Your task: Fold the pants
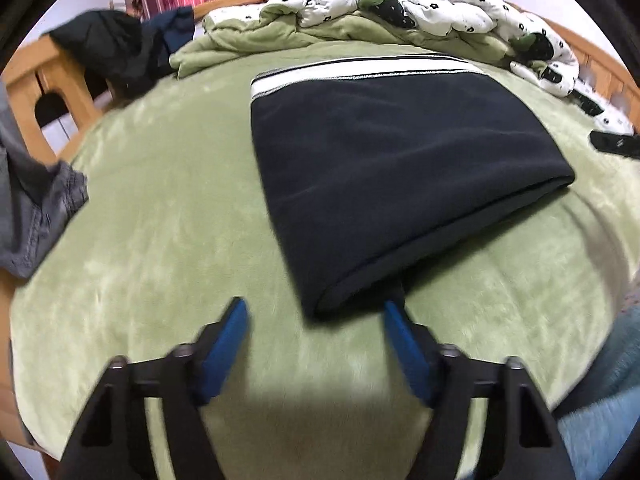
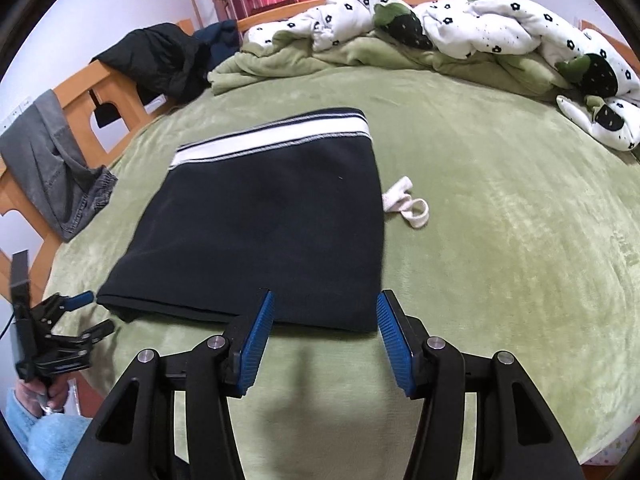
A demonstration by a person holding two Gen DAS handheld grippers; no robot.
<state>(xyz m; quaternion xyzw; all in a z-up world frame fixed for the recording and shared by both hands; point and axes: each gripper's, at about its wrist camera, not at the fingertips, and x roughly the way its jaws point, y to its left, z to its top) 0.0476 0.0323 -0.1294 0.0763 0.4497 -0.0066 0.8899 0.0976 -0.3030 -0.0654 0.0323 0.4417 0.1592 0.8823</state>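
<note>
Dark navy pants [image 1: 392, 168] lie folded into a flat rectangle on the green blanket [image 1: 160, 220], white striped waistband at the far end. My left gripper [image 1: 316, 312] is open and empty, hovering just short of the near folded corner. In the right wrist view the pants [image 2: 264, 236] lie ahead. My right gripper [image 2: 325, 300] is open and empty, its blue fingertips at the near edge of the fold. The left gripper [image 2: 86, 312] shows at the far left there, open, held in a hand.
A white sock [image 2: 408, 204] lies right of the pants. A rumpled flowered quilt [image 2: 460, 28] is bunched along the far side. Grey pants [image 2: 56, 168] and dark clothes [image 2: 160, 56] hang on the wooden bed frame [image 2: 80, 92]. A black remote [image 1: 616, 144] lies at right.
</note>
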